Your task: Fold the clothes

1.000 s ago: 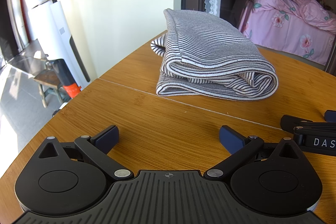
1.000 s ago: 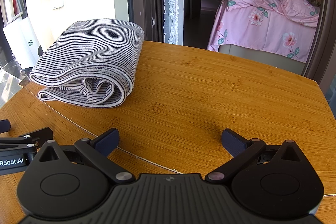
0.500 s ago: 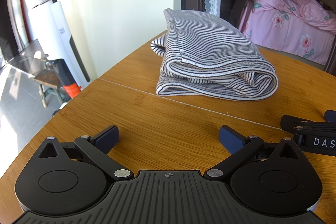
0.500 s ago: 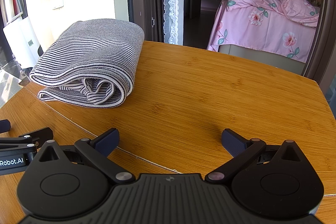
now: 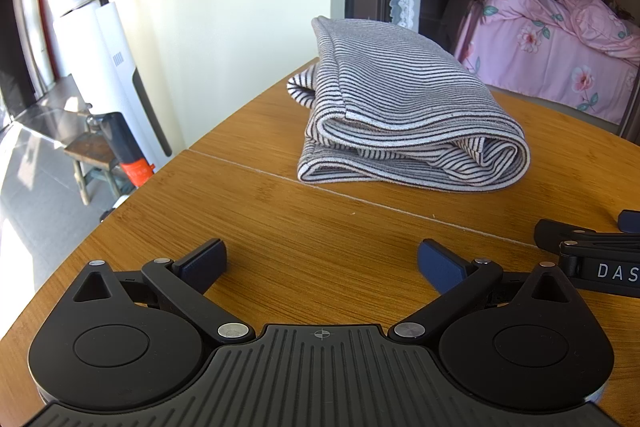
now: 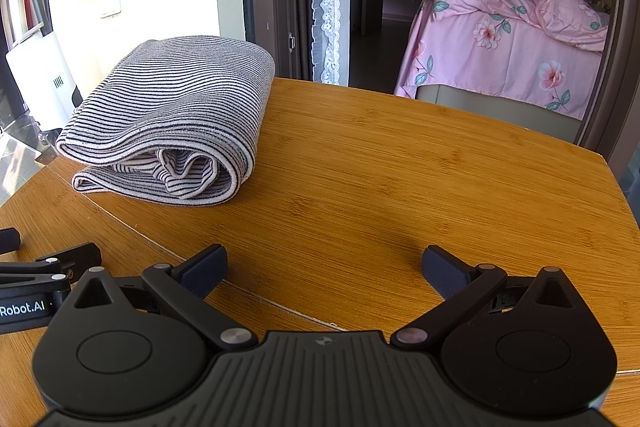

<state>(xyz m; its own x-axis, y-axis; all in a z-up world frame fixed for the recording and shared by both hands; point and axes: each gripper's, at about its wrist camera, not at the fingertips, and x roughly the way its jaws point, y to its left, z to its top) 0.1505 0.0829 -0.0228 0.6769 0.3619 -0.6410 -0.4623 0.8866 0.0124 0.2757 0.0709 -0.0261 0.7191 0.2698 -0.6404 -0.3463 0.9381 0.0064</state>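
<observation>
Shirt (image 5: 404, 107), grey w/ dark stripes, lies folded in a thick bundle on the wooden table (image 5: 280, 211), toward the table's far left edge; layered hems face the left tool (image 5: 322, 263), rolled fold to the right of them; a seam line in the table runs just in front of the shirt. Left tool sits low over the table, near side of the shirt, well apart from it, fingers spread wide, nothing between them; right tool (image 6: 324, 265) likewise spread and empty, to the right of the shirt (image 6: 176, 119), not touching it. Each tool shows at the edge of the other's view. Bed (image 6: 508, 39) w/ pink flowered cover beyond the table, through the doorway.
</observation>
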